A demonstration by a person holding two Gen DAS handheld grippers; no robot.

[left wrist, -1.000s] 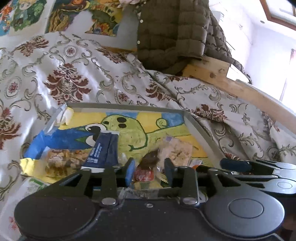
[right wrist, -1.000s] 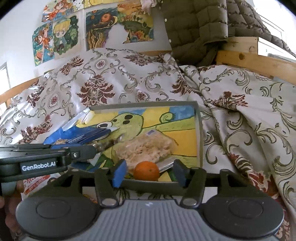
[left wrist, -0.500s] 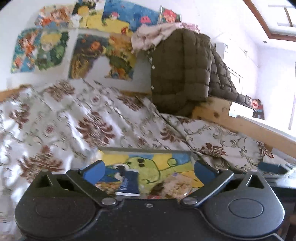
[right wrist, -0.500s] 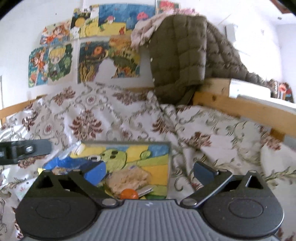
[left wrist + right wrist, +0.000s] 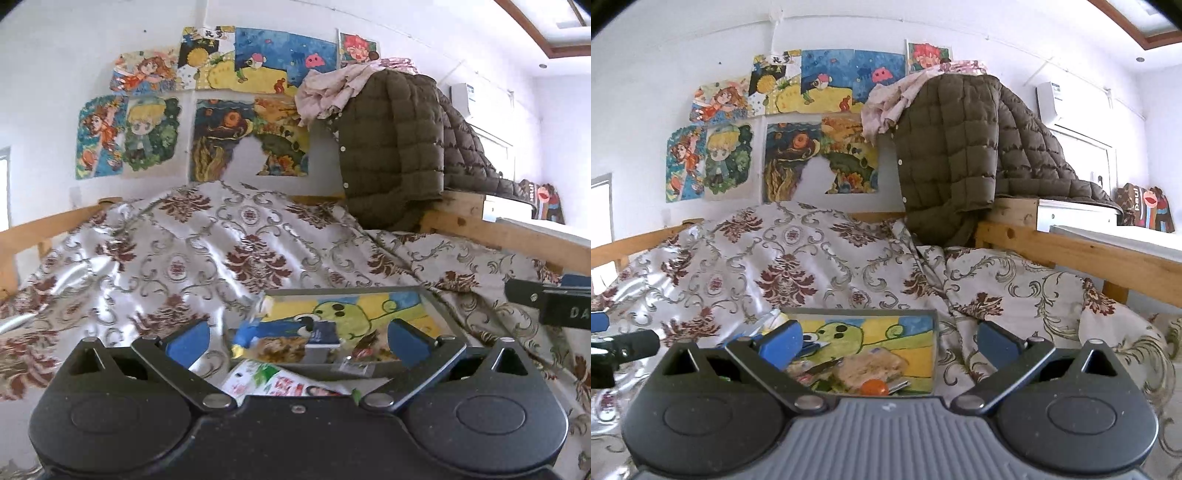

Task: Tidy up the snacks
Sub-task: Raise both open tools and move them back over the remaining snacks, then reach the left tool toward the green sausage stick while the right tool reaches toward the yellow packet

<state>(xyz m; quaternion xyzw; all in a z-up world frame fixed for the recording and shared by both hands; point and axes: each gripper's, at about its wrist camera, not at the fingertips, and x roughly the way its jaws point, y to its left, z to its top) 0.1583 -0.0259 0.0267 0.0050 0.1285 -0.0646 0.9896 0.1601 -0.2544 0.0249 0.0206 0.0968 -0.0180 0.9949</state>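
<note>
Both sets of fingers spread wide, nothing between them. My left gripper point(image 5: 297, 338) has its blue-padded fingers point(image 5: 188, 338) standing above the near edge of the shallow grey-rimmed tray with a green cartoon creature on a yellow and blue base point(image 5: 343, 291); my right gripper point(image 5: 888, 341) sits over the same tray point(image 5: 936, 343), right finger out over the bedding. Snacks are in the tray: dark blue sachet point(image 5: 324, 333) standing roughly mid-tray, clear bag of brown snack pieces point(image 5: 282, 349) just left of it, small red-and-dark wrapped item point(image 5: 365, 345) to its right, long blue wrapper point(image 5: 258, 330) along the tray's left side. Right view adds a small orange fruit point(image 5: 873, 387) at the near edge, touching a clear pack of pale crumbly cake point(image 5: 873, 367). A white packet with red and green print point(image 5: 273, 382) lies outside the tray, on the near side, below my left gripper. Tray rests on a bed covered in a silver-white quilt with maroon floral pattern point(image 5: 207, 251). Wooden bed rail point(image 5: 1071, 247) on the right, olive quilted jacket point(image 5: 953, 155) draped over it, cartoon posters point(image 5: 798, 129) on the white wall behind.
</note>
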